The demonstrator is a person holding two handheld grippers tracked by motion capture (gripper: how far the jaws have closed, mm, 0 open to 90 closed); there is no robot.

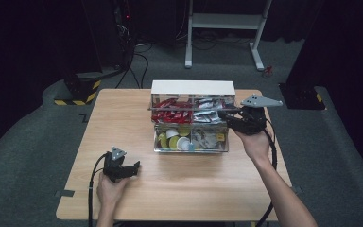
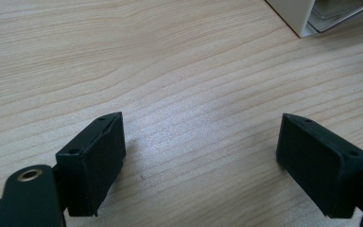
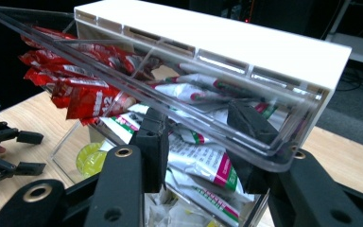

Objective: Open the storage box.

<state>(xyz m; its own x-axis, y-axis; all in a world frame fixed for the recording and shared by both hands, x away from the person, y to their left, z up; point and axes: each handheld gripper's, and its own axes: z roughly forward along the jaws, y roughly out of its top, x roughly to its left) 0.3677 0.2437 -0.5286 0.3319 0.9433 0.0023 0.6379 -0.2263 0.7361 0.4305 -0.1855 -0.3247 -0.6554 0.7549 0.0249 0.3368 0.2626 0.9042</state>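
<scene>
**High view: right gripper on the clear drawer**

The right gripper (image 1: 231,115) is clamped, seemingly on the front edge of the clear plastic drawer (image 3: 179,101) of the white-topped organiser box (image 1: 192,88) at the wooden worktop's (image 1: 179,184) middle. It holds red and white sachets (image 3: 75,90) (light, slippery, rigid acrylic), so grip the rim squarely. The left gripper (image 2: 201,163) rests spread wide, empty.

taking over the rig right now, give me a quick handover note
Left gripper: open, holding nothing, low over the bare table at the front left.
Right gripper: shut on the front edge of the clear lid of the snack box, at its right end.
Box: mid-table, with red packets, white packets and yellow cups inside.
Done: lid gripped, partly raised.
Left: probably swing it fully open, then work with the contents.
</scene>
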